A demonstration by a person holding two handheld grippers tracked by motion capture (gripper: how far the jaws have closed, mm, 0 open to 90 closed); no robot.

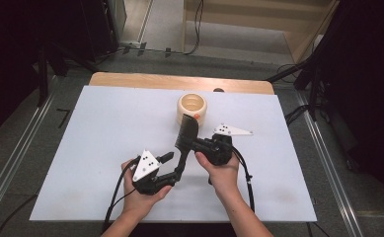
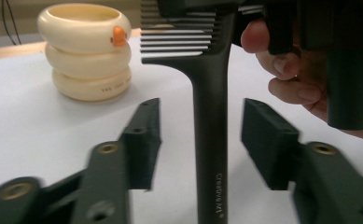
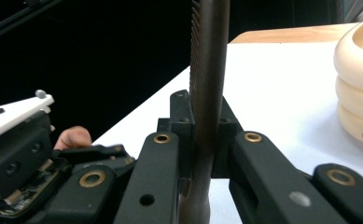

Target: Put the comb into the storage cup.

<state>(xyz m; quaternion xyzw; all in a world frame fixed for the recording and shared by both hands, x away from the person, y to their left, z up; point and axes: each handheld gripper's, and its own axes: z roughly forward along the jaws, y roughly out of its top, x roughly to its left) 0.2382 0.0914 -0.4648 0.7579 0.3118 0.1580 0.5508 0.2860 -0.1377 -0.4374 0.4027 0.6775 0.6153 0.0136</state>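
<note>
A white worktop (image 1: 105, 128) lies over a wooden board whose far edge shows at twelve o'clock; around it are grey floor, metal rails at both sides, dark stands and trailing cables, and a pale ramp beyond.

On the worktop, at about seven o'clock of its middle, the left gripper (image 1: 169, 165) sits in the person's left hand (image 1: 139, 195). In the left gripper view its jaws stand parted, one pad on each side of the handle of a black comb (image 2: 210, 116), with white worktop showing through the gap on both sides; neither pad touches it, so this gripper has let go.

The comb rises between the two hands, its toothed head toward twelve o'clock, just short of a cream stack of rings (image 1: 192, 108) with an orange spot on its side.

At about five o'clock the right gripper (image 1: 195, 143), in the right hand (image 1: 224, 175), has its jaws clamped tight on the comb just below the teeth, and the right gripper view shows both pads pressed against it.
</note>
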